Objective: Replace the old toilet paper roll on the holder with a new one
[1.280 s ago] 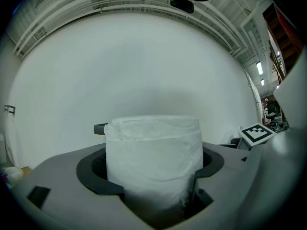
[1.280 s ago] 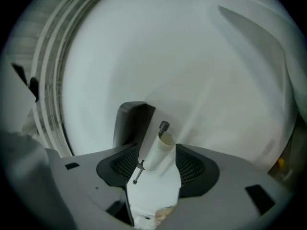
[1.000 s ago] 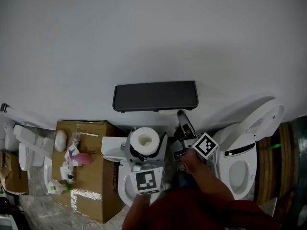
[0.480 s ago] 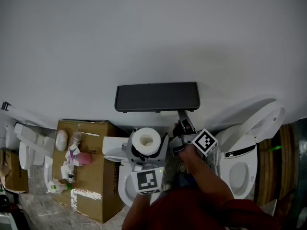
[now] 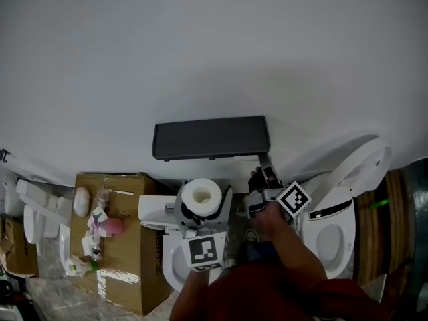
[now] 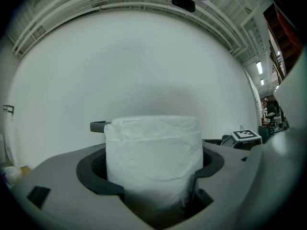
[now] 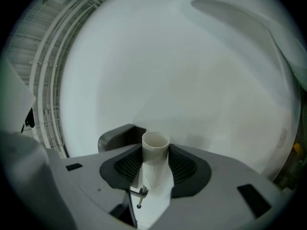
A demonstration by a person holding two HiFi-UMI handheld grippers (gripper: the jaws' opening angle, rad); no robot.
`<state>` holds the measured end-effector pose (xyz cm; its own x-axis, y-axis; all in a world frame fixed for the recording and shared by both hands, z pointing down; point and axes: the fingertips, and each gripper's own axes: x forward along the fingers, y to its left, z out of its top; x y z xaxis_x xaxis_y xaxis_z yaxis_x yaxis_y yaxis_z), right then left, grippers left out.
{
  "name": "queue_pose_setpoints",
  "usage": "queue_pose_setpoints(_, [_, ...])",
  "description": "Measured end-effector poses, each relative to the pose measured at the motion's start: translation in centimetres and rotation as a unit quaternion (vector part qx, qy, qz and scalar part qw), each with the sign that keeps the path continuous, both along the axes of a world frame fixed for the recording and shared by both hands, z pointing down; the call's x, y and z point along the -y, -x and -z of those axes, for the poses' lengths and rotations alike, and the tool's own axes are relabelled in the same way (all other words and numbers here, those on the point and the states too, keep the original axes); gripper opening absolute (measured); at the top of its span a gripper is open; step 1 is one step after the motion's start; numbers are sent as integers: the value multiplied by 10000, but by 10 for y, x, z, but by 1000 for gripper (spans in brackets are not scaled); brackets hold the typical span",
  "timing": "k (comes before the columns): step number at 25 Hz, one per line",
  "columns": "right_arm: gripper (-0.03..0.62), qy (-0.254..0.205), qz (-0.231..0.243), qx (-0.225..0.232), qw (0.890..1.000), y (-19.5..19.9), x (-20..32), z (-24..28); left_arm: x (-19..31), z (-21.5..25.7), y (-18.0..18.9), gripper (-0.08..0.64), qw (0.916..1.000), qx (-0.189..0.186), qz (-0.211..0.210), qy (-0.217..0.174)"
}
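A full white toilet paper roll [image 5: 202, 196] stands upright between the jaws of my left gripper [image 5: 202, 209], which is shut on it; in the left gripper view the roll [image 6: 152, 159] fills the middle. The dark grey holder [image 5: 210, 138] is fixed to the white wall just above. My right gripper [image 5: 266, 181] sits below the holder's right end. Its jaws are closing on an empty cardboard tube [image 7: 155, 163], and the ribbed pads [image 7: 183, 166] touch it on both sides. A strip of paper hangs from the tube, and a small metal pin [image 7: 139, 195] shows below it.
A white toilet [image 5: 338, 209] with its lid raised stands at the right. Another white toilet [image 5: 167, 263] lies under my left gripper. A cardboard box [image 5: 127, 253] at the left carries bottles and a pink thing. The holder's edge [image 7: 116, 134] shows beyond the right jaws.
My right gripper has shifted to the right, away from under the holder's end. My left gripper and the full roll have stayed put.
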<state>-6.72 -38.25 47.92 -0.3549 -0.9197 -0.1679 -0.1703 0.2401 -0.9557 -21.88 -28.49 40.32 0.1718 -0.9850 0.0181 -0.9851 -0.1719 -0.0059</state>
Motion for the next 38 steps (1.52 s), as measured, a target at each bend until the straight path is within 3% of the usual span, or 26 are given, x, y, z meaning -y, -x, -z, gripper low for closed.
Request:
queue_pose_setpoints(12, [173,-102,-848,-250,9960,-93,-16,4,6,-5,-26,439,9994,-123,-323,5])
queue_pose_setpoints(15, [173,-219,-831,-704,9938,-98,-22,10,7,-6,-30,439,9992,-75,-386,5])
queue_pose_setpoints(17, [172,-237,-755,-1327,9880,-93,-28,12,7,-10,-32,439,9991,28,-418,33])
queue_pose_setpoints(19, [170,-224,-602,-2285,9714,-81,-35,9,7,-10,-33,439,9990,30,-437,27])
queue_pose_setpoints(20, [170,-227,-515,-2888,9557,-74,-39,8,7,-8,-34,439,9990,-16,-444,8])
queue_pose_setpoints(22, [170,-263,-394,-4198,9064,-60,-47,7,7,-5,-35,439,9989,-71,-454,-33])
queue_pose_setpoints(24, [170,-358,-354,-5374,8418,-47,-55,9,8,-6,-35,439,9989,-33,-468,-44])
queue_pose_setpoints(25, [170,-414,-329,-5778,8144,-41,-58,10,8,-7,-36,439,9989,-20,-476,-37])
queue_pose_setpoints(26, [169,-456,-290,-6032,7958,-36,-61,10,7,-8,-36,439,9988,-15,-485,-26])
queue_pose_setpoints(27, [169,-473,-251,-6162,7858,-32,-63,10,7,-9,-37,439,9988,-11,-495,-16])
queue_pose_setpoints(29, [169,-468,-226,-6239,7798,-30,-65,9,6,-12,-38,439,9986,16,-519,14])
queue_pose_setpoints(35, [169,-515,-282,-6341,7711,-30,-68,13,5,-19,-43,439,9979,101,-633,82])
queue_pose_setpoints(38, [169,-470,-273,-6295,7751,-31,-72,12,8,-23,-47,439,9972,130,-717,166])
